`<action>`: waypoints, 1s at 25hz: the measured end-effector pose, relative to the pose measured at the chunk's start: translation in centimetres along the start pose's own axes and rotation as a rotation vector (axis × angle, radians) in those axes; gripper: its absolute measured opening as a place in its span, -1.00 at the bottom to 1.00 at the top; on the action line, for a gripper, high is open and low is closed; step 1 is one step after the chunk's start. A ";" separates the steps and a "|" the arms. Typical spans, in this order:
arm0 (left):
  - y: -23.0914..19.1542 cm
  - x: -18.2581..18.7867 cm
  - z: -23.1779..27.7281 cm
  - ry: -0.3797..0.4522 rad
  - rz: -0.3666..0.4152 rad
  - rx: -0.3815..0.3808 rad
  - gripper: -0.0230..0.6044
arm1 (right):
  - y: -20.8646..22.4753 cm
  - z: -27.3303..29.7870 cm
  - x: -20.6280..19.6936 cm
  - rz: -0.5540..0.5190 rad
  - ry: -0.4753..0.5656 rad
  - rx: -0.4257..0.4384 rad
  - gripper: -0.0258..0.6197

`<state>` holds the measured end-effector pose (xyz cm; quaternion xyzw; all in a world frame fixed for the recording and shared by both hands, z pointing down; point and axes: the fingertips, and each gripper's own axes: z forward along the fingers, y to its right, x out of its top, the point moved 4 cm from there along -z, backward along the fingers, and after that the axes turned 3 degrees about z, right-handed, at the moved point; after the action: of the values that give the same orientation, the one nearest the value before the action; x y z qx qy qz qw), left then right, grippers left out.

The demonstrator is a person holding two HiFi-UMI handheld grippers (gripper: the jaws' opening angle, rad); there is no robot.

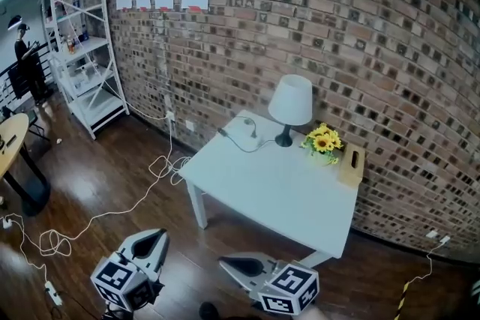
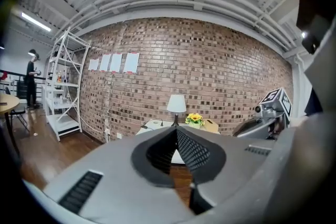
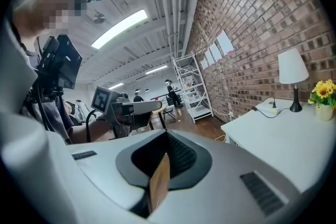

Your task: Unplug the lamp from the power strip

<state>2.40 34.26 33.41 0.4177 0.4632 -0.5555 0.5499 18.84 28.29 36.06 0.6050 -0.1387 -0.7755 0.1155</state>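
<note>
White-shaded black-stemmed lamp (image 1: 289,110) on white rectangular table (image 1: 277,198), wall side; grey left gripper (image 1: 155,237) and right gripper (image 1: 227,264) off its near side, jaws pressed together, empty

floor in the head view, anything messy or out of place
A white cable trails loose across the floor in tangled loops, likely a trip hazard. The lamp and flowers on the table stand upright.

Lamp (image 1: 290,103) on table (image 1: 281,198), left of flowers (image 1: 323,140)
</note>
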 end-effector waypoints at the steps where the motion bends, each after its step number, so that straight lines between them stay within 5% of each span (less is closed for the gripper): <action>1: -0.9 -0.2 0.1 0.000 0.006 -0.010 -0.94 | 0.0 0.6 0.1 0.002 -0.001 -0.016 -0.93; 13: -7.5 0.4 2.9 -0.020 0.054 -0.005 -0.93 | 3.3 7.4 2.8 0.001 0.010 -0.012 -0.92; 25: -9.8 2.5 14.0 -0.078 0.063 0.029 -0.94 | 15.2 9.6 7.2 0.038 0.039 0.022 -0.93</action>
<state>-6.86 19.74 34.62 0.4180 0.4201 -0.5603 0.5786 7.99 12.31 37.13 0.6185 -0.1562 -0.7597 0.1261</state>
